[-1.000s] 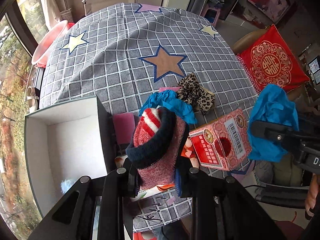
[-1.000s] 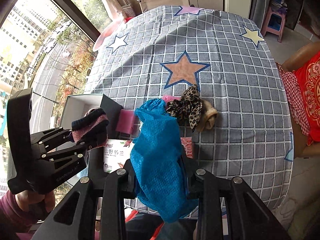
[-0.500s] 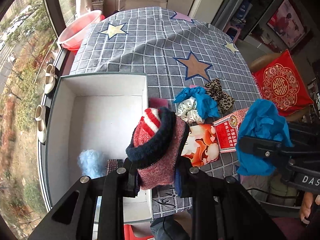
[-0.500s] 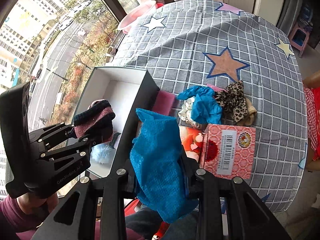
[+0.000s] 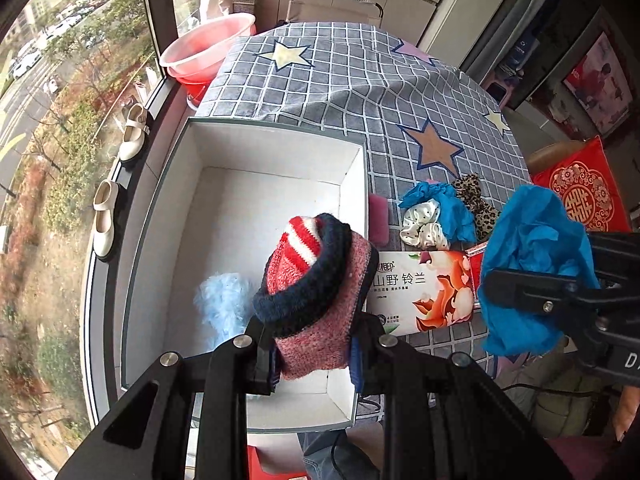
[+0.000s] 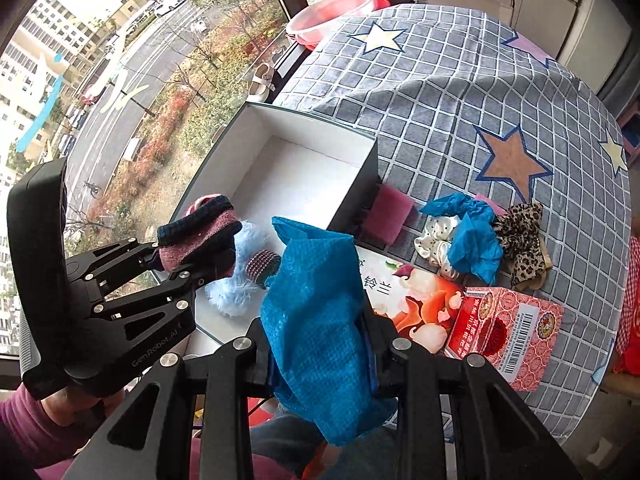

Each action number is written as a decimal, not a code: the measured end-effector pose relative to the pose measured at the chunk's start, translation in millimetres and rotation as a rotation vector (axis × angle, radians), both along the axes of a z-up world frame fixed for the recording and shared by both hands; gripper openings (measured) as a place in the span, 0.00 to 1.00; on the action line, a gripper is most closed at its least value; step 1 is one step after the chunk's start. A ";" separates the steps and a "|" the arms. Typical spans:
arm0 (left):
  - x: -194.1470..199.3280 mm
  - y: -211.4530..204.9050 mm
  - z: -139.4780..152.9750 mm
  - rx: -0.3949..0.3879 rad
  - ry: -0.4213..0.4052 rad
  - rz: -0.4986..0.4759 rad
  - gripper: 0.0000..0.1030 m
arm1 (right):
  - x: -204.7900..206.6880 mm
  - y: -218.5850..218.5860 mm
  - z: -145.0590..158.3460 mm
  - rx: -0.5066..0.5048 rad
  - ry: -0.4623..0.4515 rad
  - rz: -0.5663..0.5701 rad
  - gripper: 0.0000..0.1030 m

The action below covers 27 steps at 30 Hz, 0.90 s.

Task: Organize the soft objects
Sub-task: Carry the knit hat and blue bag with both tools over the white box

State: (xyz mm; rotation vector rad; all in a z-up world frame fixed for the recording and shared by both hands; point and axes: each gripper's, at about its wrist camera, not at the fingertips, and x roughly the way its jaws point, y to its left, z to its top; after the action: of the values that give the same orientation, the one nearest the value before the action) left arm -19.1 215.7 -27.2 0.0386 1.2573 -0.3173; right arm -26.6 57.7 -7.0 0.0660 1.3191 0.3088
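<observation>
My left gripper (image 5: 312,354) is shut on a pink knitted sock (image 5: 316,300) with a navy cuff and red-white stripes, hanging over the open white box (image 5: 276,148). From the right wrist view the same left gripper (image 6: 188,258) holds the sock (image 6: 200,232) above the box (image 6: 312,128). My right gripper (image 6: 320,360) is shut on a blue cloth (image 6: 316,300), beside the box's right wall; that blue cloth (image 5: 532,264) also shows at right in the left wrist view. Inside the box lie a light-blue fluffy item (image 5: 224,304) and a small striped knitted piece (image 6: 262,262).
On the checked tablecloth (image 5: 360,80) lie a pink sponge (image 6: 388,210), a blue cloth with white scrunchies (image 6: 460,236), a leopard scrunchie (image 6: 524,236), a printed tissue pack (image 5: 424,292) and a red carton (image 6: 508,336). A pink basin (image 5: 208,44) and shoes (image 5: 134,132) sit by the window.
Both grippers have swung left across the table, from above the pile of soft things to the box. The sock now hangs over the box's inside; the blue cloth is near its right wall.
</observation>
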 end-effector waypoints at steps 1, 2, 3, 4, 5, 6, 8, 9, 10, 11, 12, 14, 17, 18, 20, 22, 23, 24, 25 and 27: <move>-0.2 1.9 -0.4 -0.001 -0.001 0.005 0.27 | 0.9 3.7 1.0 -0.001 0.000 0.008 0.31; -0.3 4.6 -0.7 -0.001 -0.001 0.009 0.27 | 2.1 7.0 1.1 -0.002 0.001 0.015 0.31; -0.7 6.6 -1.2 -0.001 -0.002 0.013 0.27 | 3.6 10.5 1.1 -0.002 0.002 0.024 0.31; -0.6 7.9 -1.7 0.000 -0.002 0.018 0.27 | 4.9 13.5 0.8 -0.003 0.004 0.031 0.31; -1.0 10.0 -2.3 0.001 -0.002 0.022 0.27 | 6.0 16.3 0.9 -0.004 0.005 0.037 0.31; -0.9 12.0 -2.8 0.001 -0.001 0.026 0.27 | 6.6 19.0 1.1 -0.004 0.005 0.042 0.31; -1.4 15.7 -4.4 -0.001 0.002 0.036 0.27 | 8.3 24.8 1.1 -0.007 0.006 0.056 0.31; -0.9 16.8 -5.2 -0.001 0.003 0.040 0.27 | 9.0 27.2 1.2 -0.009 0.005 0.063 0.31; -0.8 17.3 -5.3 0.000 0.003 0.043 0.27 | 9.7 29.8 1.1 -0.011 0.005 0.069 0.31; -0.9 18.9 -5.9 0.000 0.003 0.047 0.27 | 10.7 32.6 0.8 -0.012 0.007 0.076 0.31; -1.1 21.1 -6.3 -0.001 0.004 0.051 0.27 | 11.6 34.8 0.6 -0.013 0.008 0.082 0.31; -1.1 24.3 -7.4 -0.002 0.005 0.059 0.27 | 13.7 39.4 0.0 -0.014 0.009 0.093 0.31; -1.3 28.0 -8.4 -0.002 0.006 0.070 0.27 | 15.8 45.9 -0.7 -0.016 0.009 0.110 0.31; -1.3 28.5 -8.6 -0.001 0.005 0.073 0.27 | 16.6 48.0 -1.1 -0.017 0.010 0.115 0.31; -1.3 30.7 -9.6 -0.001 0.007 0.078 0.27 | 18.2 51.1 -2.1 -0.018 0.011 0.123 0.31; -1.2 32.4 -10.5 -0.002 0.010 0.083 0.27 | 19.9 53.2 -3.1 -0.016 0.014 0.126 0.31; -1.1 33.2 -11.1 -0.002 0.011 0.085 0.27 | 20.8 54.2 -3.3 -0.016 0.014 0.126 0.31; -1.0 33.9 -11.5 -0.001 0.012 0.087 0.27 | 21.6 54.9 -3.4 -0.016 0.013 0.127 0.31; -0.7 33.5 -11.7 -0.002 0.013 0.089 0.27 | 21.9 55.6 -3.3 -0.015 0.014 0.129 0.31; -0.5 34.1 -12.6 -0.002 0.015 0.091 0.27 | 23.4 56.9 -3.8 -0.016 0.014 0.132 0.31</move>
State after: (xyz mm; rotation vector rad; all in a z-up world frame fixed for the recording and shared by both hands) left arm -19.6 249.7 -39.8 -0.0224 1.2697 -0.2402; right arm -3.2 114.6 -10.8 -0.0331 1.3426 0.4103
